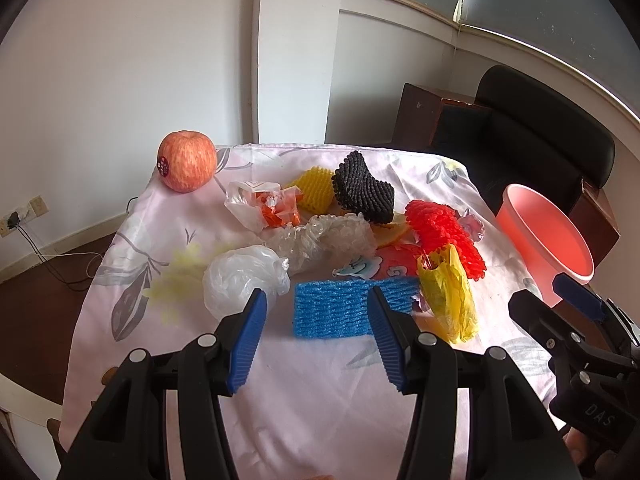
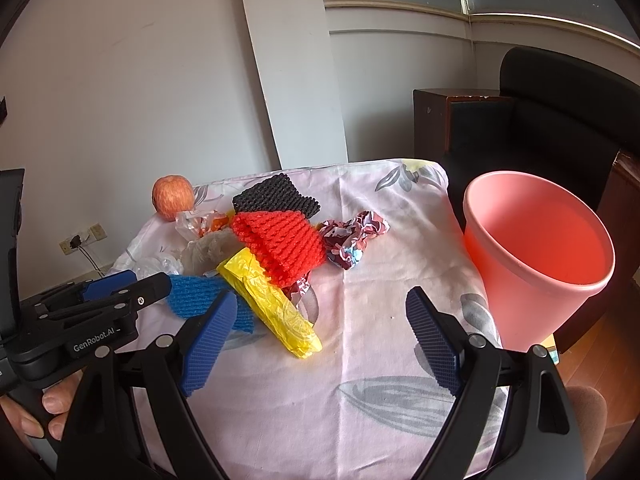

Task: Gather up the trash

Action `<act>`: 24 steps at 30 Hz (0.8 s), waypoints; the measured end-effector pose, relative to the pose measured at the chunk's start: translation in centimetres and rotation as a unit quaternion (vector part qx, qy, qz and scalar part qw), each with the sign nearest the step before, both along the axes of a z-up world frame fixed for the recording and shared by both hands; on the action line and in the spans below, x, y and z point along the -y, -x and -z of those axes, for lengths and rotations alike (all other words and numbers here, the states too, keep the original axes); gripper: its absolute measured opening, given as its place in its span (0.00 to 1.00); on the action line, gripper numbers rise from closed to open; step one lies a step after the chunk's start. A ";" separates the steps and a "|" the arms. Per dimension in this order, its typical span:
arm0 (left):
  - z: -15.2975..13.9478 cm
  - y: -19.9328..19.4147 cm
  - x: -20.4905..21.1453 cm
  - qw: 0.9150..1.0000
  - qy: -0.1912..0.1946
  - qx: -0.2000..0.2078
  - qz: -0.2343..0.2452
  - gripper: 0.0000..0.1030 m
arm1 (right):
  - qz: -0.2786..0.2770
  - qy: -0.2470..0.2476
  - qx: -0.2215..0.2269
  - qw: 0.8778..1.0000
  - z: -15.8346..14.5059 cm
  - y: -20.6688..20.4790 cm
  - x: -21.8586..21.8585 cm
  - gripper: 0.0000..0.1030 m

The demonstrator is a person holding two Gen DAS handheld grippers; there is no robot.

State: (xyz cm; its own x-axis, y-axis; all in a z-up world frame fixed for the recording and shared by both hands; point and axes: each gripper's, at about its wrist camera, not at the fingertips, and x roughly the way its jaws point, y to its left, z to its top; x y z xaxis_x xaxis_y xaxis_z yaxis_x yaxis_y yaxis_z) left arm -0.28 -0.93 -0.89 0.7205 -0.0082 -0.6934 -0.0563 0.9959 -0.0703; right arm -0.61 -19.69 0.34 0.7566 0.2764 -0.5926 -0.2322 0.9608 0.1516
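Note:
A pile of trash lies on the cloth-covered table (image 1: 304, 380): blue foam net (image 1: 332, 308), yellow plastic bag (image 1: 448, 292), red foam net (image 1: 444, 232), black foam net (image 1: 364, 188), yellow foam net (image 1: 314, 188), clear bubble wrap (image 1: 320, 240), white plastic bag (image 1: 240, 276), orange-and-clear wrapper (image 1: 264, 204). A pink bin (image 2: 536, 256) stands at the table's right edge. My left gripper (image 1: 316, 312) is open, just in front of the blue net. My right gripper (image 2: 320, 316) is open and empty, near the yellow bag (image 2: 272, 304).
An apple (image 1: 186, 166) sits at the far left corner of the table. A crumpled patterned wrapper (image 2: 352, 240) lies behind the red net (image 2: 280, 244). A black chair (image 2: 560, 112) and a dark wooden cabinet (image 2: 436, 120) stand beyond the table. Wall sockets with cables (image 1: 16, 220) are at left.

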 end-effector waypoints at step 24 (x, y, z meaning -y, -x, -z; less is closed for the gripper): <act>-0.6 0.0 0.1 1.000 0.019 0.001 0.015 0.51 | -0.001 -0.007 -0.002 1.000 -0.1 0.1 0.0 0.85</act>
State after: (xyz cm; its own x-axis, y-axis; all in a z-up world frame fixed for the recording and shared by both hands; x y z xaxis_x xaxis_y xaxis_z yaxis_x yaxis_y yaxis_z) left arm -0.31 -1.05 -0.33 0.7209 -0.0554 -0.6908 -0.0271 0.9938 -0.1080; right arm -0.72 -19.67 0.44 0.7538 0.2862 -0.5915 -0.2342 0.9581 0.1651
